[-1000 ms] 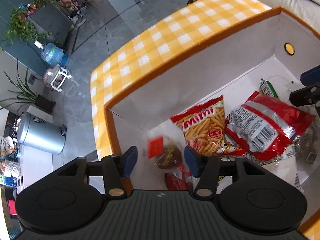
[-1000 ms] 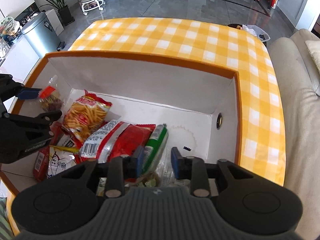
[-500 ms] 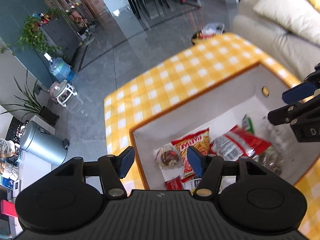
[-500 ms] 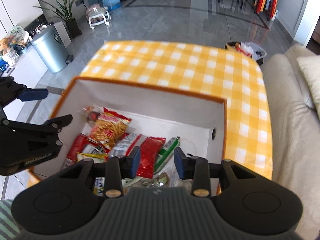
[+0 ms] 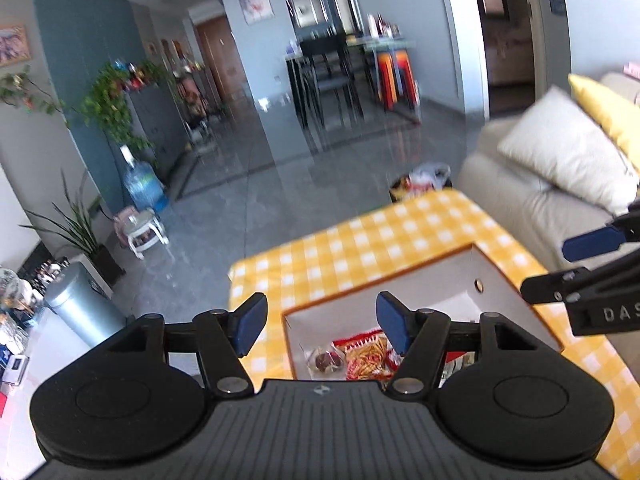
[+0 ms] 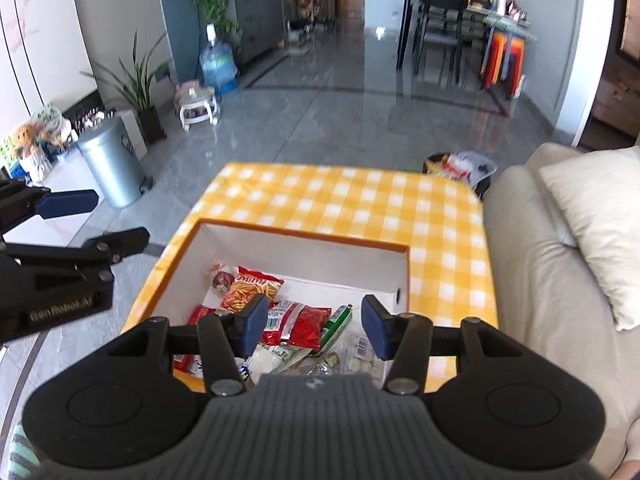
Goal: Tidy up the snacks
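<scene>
Yellow-checked bench (image 6: 344, 200) carries a white box (image 6: 304, 248) holding the snacks (image 6: 296, 320); above the box both tongs hang empty, the right tongs (image 6: 310, 326) and left tongs (image 5: 322, 328) both widening, and beyond the box lies grey floor (image 6: 340, 112)

bright daylight fills both views. the glossy floor (image 6: 340, 92) carries pale glare streaks and reflections of the dining chairs (image 6: 440, 20) beyond it. the sofa (image 5: 540, 184) beside the checked table (image 5: 380, 248) is washed out and soft with motion blur in the left wrist view. the box (image 6: 304, 248) on that table is sharper in the right wrist view, its white walls evenly lit. straight lines bend toward the frame edges, and the corners go black.
</scene>
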Motion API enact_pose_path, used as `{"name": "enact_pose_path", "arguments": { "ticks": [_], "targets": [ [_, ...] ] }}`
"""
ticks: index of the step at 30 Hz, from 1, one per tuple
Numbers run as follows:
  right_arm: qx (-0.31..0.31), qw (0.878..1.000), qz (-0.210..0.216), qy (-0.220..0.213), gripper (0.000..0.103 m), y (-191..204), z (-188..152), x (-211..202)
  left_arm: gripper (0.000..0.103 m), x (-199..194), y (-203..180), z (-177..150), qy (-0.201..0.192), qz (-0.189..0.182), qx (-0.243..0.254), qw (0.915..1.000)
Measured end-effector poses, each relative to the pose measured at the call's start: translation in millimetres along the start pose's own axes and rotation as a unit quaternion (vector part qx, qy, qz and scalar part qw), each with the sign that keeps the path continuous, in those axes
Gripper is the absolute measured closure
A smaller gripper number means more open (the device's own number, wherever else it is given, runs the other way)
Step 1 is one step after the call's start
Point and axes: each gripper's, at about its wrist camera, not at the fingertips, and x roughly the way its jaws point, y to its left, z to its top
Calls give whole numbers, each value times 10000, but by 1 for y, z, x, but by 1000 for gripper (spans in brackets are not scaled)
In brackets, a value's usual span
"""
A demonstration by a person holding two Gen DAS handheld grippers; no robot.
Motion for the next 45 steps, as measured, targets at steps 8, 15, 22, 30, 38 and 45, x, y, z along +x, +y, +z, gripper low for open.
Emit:
{"name": "enact_pose_path", "arguments": {
  "ticks": [8, 15, 22, 30, 38, 45],
  "targets": [
    [109, 9964, -138, -831, 44, 18, -52, -62, 21, -45, -5, -22, -288, 259, -433, 9983],
    [245, 9921, -174, -1218, 39, 32, -100, -89, 19, -69, -12, -49, -260, 304, -912, 9950],
    [395, 9894, -229, -1376, 32, 33, -139, -98, 19, -76, -23, -85, -64, 295, -994, 9946],
    [482, 9919, -290, -1140, 27, 28, -158, -73, 19, -62, -34, -115, 125, 239, -1136, 9932],
    [313, 9929, -535, -1019, 27, 24, -164, -47, 19, -41, -41, -125, 291, 110, -1147, 9929],
    [352, 9943, -548, -839, 27, 17, -164, -25, 19, -30, -43, -126, 437, 93, -1169, 9921]
  ]
}}
